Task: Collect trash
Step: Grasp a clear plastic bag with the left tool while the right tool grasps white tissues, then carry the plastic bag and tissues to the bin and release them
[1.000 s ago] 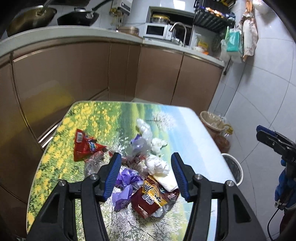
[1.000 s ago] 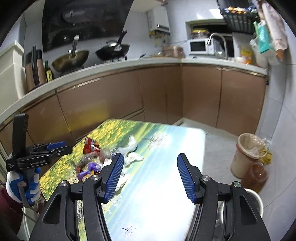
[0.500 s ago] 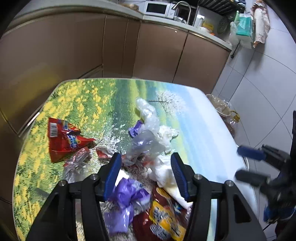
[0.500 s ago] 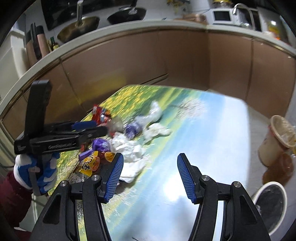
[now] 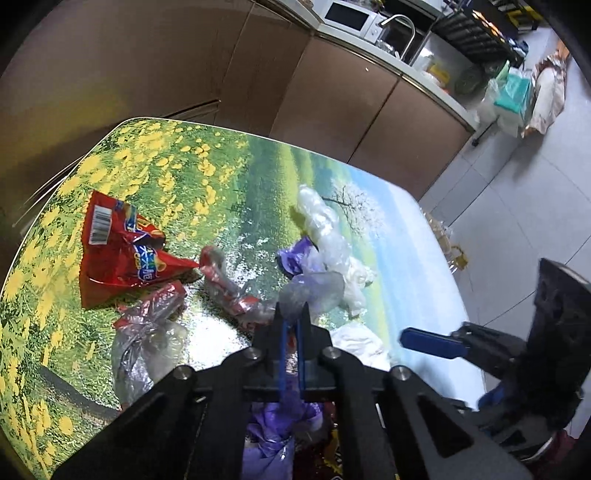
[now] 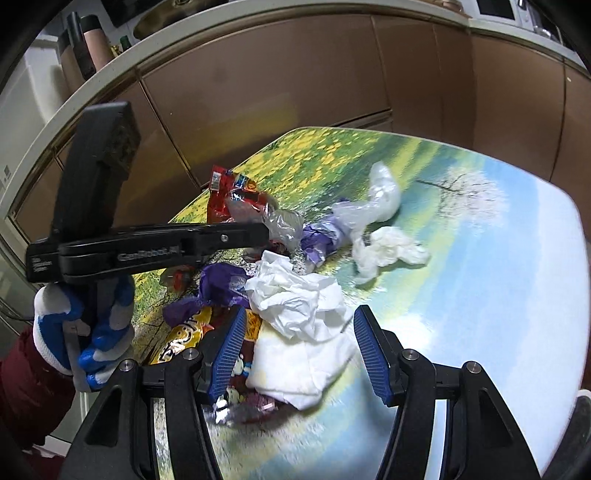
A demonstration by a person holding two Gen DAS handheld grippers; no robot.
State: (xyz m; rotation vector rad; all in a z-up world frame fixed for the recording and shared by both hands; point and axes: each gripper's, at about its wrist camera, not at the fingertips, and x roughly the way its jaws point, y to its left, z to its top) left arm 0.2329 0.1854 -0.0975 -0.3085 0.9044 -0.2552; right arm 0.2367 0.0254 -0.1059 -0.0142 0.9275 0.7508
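A pile of trash lies on the flower-print table (image 5: 177, 173): a red snack bag (image 5: 118, 251), purple wrappers (image 5: 295, 258), a clear plastic bag (image 5: 321, 229), white tissue (image 6: 299, 306) and a yellow snack pack (image 6: 184, 336). My left gripper (image 5: 291, 308) has its jaws closing to a thin slit, pinching a crumpled clear plastic wrapper (image 6: 284, 225) in the middle of the pile. The right wrist view shows that same gripper (image 6: 264, 232) held in a gloved hand. My right gripper (image 6: 301, 314) is open, its fingers either side of the white tissue, just above it.
Brown kitchen cabinets (image 5: 332, 92) stand behind the table under a counter with a microwave (image 5: 351, 14) and a tap. A lined waste bin (image 5: 443, 236) sits on the tiled floor past the table's right edge. The table's blue right half (image 6: 517, 295) bears no trash.
Both grippers have come down and forward onto the pile. The left jaws went from wide open to shut on the clear wrapper. The right gripper stayed open and now straddles the tissue.
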